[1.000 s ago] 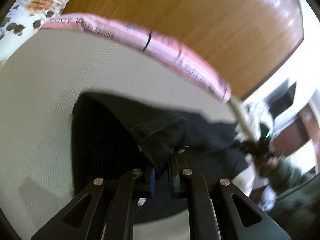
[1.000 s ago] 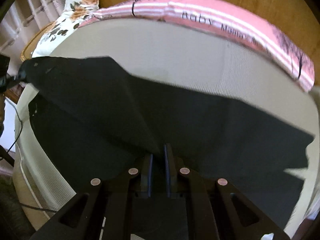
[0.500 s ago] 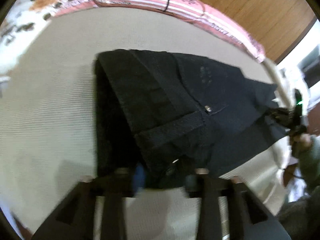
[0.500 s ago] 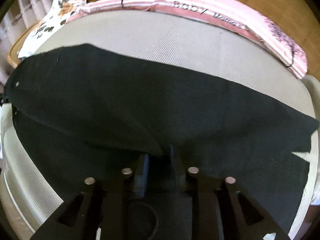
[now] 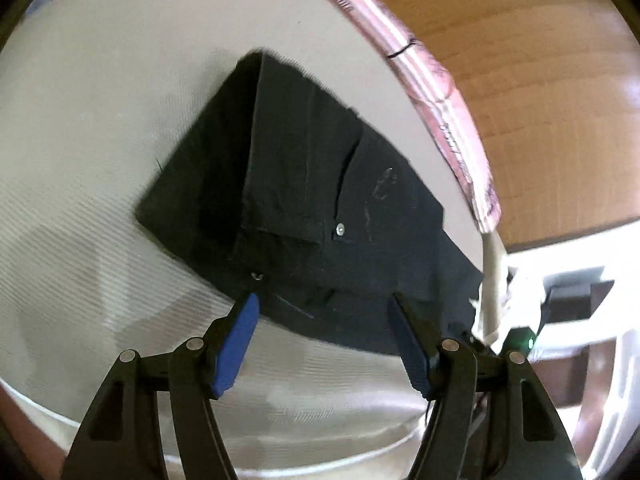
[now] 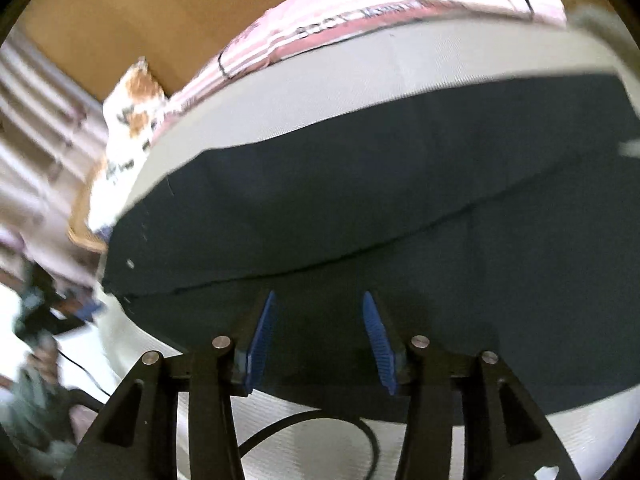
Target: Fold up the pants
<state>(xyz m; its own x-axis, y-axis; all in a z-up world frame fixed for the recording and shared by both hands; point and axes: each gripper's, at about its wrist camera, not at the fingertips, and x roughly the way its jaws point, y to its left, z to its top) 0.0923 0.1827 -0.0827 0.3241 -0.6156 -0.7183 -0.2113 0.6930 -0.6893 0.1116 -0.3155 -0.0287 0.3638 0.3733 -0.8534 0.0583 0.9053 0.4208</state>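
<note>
Black pants (image 5: 320, 208) flat on mattress (image 5: 80, 140), just beyond left tool (image 5: 322, 304) (jaws just spread, nothing between)

We look steeply down from both wrist cameras, close over the bed (image 5: 80, 128): the left view faces the waist end of the black pants (image 5: 312, 208), the right their legs; both share the pink-striped bedding (image 6: 360, 20).
</note>
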